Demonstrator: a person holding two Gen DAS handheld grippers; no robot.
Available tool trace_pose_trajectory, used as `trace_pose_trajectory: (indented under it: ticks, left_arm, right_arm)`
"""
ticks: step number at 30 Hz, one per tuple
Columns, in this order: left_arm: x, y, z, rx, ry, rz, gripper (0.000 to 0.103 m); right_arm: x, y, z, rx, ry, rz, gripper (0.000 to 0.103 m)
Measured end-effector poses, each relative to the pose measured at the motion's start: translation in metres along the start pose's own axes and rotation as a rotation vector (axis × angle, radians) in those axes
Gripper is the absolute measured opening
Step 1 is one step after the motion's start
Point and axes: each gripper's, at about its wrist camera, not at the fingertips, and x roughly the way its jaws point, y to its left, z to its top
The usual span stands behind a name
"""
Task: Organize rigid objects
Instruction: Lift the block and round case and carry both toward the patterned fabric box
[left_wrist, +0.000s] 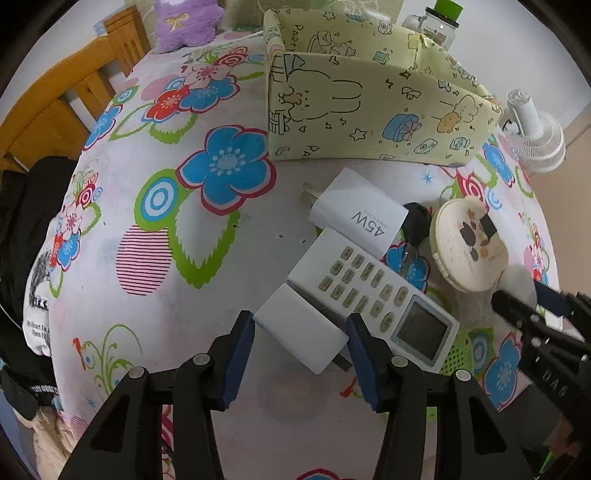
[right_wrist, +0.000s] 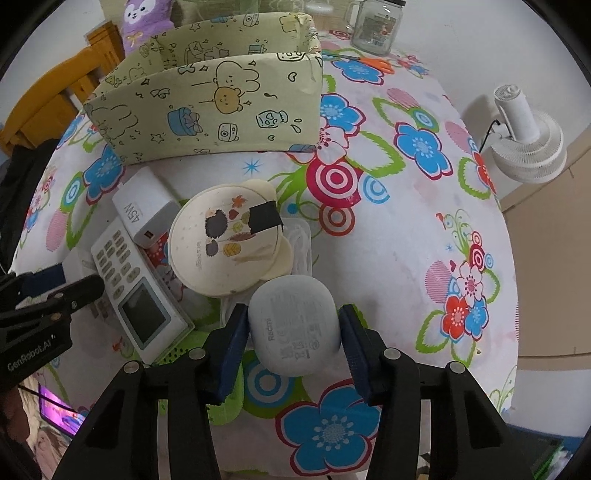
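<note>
Tablecloth (left_wrist: 155, 295) lies bare on the left; the table's right edge is near the fan (right_wrist: 524, 144). Left gripper (left_wrist: 301, 332), pointing steeply down, is clamped on a small charger (left_wrist: 299, 334) touching the remote (left_wrist: 373, 295). Right gripper (right_wrist: 291, 328) is closed on the earbud case (right_wrist: 293, 325) beside the round lid (right_wrist: 225, 243). The box (left_wrist: 369, 110) stands behind

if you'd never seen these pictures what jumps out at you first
The loud flowered tablecloth fills both views, with a pale green cartoon-print box standing at the far side. In front of the box lies a cluster: a white remote, a 45W charger and a round cream case. Nearest the cameras, the left gripper is shut on a small white plug adapter, and the right gripper on a grey earbud case.
</note>
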Motion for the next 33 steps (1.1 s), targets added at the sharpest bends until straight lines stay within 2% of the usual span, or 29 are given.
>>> trace_pose_trajectory:
  ticks: [5, 10, 17, 33]
  left_arm:
    - [0.004, 0.007, 0.001, 0.000, 0.034, 0.030, 0.053]
    - [0.021, 0.017, 0.007, -0.025, 0.072, 0.023, 0.052]
    - [0.023, 0.016, 0.009, 0.041, 0.052, 0.028, 0.050]
    - [-0.024, 0.009, 0.027, 0.050, 0.000, -0.009, 0.050]
  right_arm:
    - [-0.002, 0.003, 0.005, 0.008, 0.003, -0.005, 0.053]
    - [-0.001, 0.006, 0.008, 0.014, 0.015, -0.004, 0.053]
    - [0.001, 0.007, 0.012, 0.035, 0.022, -0.010, 0.053]
    - [-0.015, 0.028, 0.023, 0.021, -0.009, 0.032, 0.053]
